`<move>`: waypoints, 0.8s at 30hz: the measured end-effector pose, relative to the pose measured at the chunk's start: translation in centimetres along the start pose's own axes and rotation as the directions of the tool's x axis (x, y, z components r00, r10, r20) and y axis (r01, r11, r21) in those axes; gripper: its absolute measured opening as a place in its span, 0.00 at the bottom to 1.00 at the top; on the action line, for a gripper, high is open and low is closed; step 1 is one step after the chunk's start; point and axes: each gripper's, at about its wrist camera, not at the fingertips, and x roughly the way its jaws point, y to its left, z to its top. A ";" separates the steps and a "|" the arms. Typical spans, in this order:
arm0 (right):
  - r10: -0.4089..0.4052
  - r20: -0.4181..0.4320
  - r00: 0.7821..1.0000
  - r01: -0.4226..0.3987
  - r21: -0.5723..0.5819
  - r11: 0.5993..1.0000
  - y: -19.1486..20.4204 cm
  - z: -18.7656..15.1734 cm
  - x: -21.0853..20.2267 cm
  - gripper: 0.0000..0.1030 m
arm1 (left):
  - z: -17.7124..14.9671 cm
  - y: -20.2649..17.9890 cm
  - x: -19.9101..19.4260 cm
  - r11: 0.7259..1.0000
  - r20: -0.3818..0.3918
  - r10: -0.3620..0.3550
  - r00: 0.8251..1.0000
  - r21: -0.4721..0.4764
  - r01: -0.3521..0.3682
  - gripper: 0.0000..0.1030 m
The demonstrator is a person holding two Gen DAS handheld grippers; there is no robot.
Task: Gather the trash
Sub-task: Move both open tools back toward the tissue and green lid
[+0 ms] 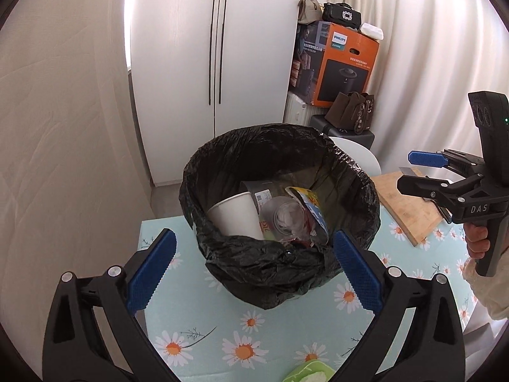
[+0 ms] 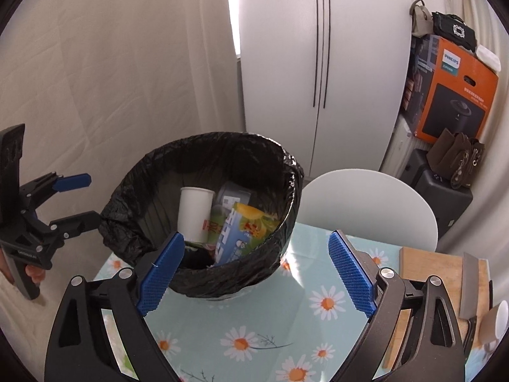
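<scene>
A bin lined with a black bag point(image 1: 280, 273) point(image 2: 210, 280) stands on the daisy-print table. Inside it lie a white paper cup point(image 1: 237, 215) point(image 2: 194, 213), a clear plastic bottle point(image 1: 286, 219), a colourful snack packet point(image 1: 313, 205) point(image 2: 245, 232) and a grey box point(image 2: 235, 195). My left gripper point(image 1: 254, 264) is open and empty, just in front of the bin; it shows at the left in the right wrist view point(image 2: 84, 199). My right gripper point(image 2: 256, 270) is open and empty, close to the bin's near rim; it shows at the right in the left wrist view point(image 1: 410, 172).
A wooden cutting board point(image 1: 407, 207) point(image 2: 429, 273) with a cleaver point(image 2: 470, 286) lies right of the bin. A cup point(image 2: 494, 321) stands near it. A green item point(image 1: 308, 372) sits at the table's front edge. A white chair point(image 2: 366, 203), white cupboard point(image 1: 216, 47) and stacked boxes point(image 1: 337, 63) stand behind.
</scene>
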 end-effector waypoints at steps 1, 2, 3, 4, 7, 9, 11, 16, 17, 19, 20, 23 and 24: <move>0.008 -0.005 1.000 -0.008 -0.016 1.000 0.5 -0.4 -0.1 0.85 | -0.4 0.0 -0.4 1.000 -0.005 0.012 1.000 -0.007 -0.012 0.94; 0.014 -0.012 1.000 -0.015 -0.034 0.999 0.9 -0.9 -0.1 0.85 | -0.8 0.0 -0.7 1.000 -0.012 0.024 1.000 -0.014 -0.024 0.94; 0.019 -0.019 1.000 -0.020 -0.050 0.999 1.3 -1.3 -0.1 0.85 | -1.2 0.0 -1.0 0.999 -0.019 0.035 0.999 -0.020 -0.035 0.94; 0.027 -0.027 0.999 -0.029 -0.066 0.997 1.8 -1.7 -0.1 0.85 | -1.7 0.1 -1.4 0.999 -0.025 0.044 0.999 -0.025 -0.045 0.94; 0.064 -0.051 0.997 -0.070 -0.110 0.992 3.2 -2.8 -0.1 0.85 | -3.1 0.2 -2.3 0.995 -0.043 0.082 0.996 -0.044 -0.084 0.94; 0.079 -0.066 0.995 -0.087 -0.124 0.988 4.1 -3.6 0.0 0.85 | -4.2 0.4 -2.9 0.991 -0.057 0.111 0.992 -0.067 -0.115 0.94; 0.096 -0.087 0.992 -0.108 -0.144 0.984 5.1 -4.4 0.3 0.85 | -5.2 0.5 -3.8 0.985 -0.063 0.142 0.988 -0.092 -0.147 0.94; 0.133 -0.148 0.980 -0.161 -0.202 0.966 7.7 -6.8 1.1 0.85 | -7.8 0.7 -6.2 0.971 -0.072 0.182 0.981 -0.146 -0.191 0.94; 0.140 -0.161 0.977 -0.172 -0.212 0.962 8.2 -7.2 1.2 0.85 | -8.3 0.8 -6.5 0.968 -0.078 0.188 0.979 -0.152 -0.198 0.94; 0.158 -0.194 0.968 -0.201 -0.227 0.953 9.2 -8.2 1.8 0.85 | -9.4 0.9 -7.1 0.962 -0.090 0.199 0.976 -0.172 -0.212 0.94; 0.163 -0.212 0.964 -0.212 -0.233 0.949 9.6 -8.7 2.1 0.85 | -9.9 1.0 -7.3 0.959 -0.098 0.203 0.974 -0.181 -0.218 0.94; 0.171 -0.258 0.951 -0.236 -0.247 0.940 10.9 -10.3 3.0 0.85 | -11.4 1.1 -7.8 0.949 -0.117 0.221 0.968 -0.205 -0.241 0.94; 0.177 -0.274 0.945 -0.247 -0.250 0.936 11.2 -10.9 3.3 0.85 | -11.8 1.0 -7.9 0.946 -0.126 0.221 0.967 -0.212 -0.244 0.94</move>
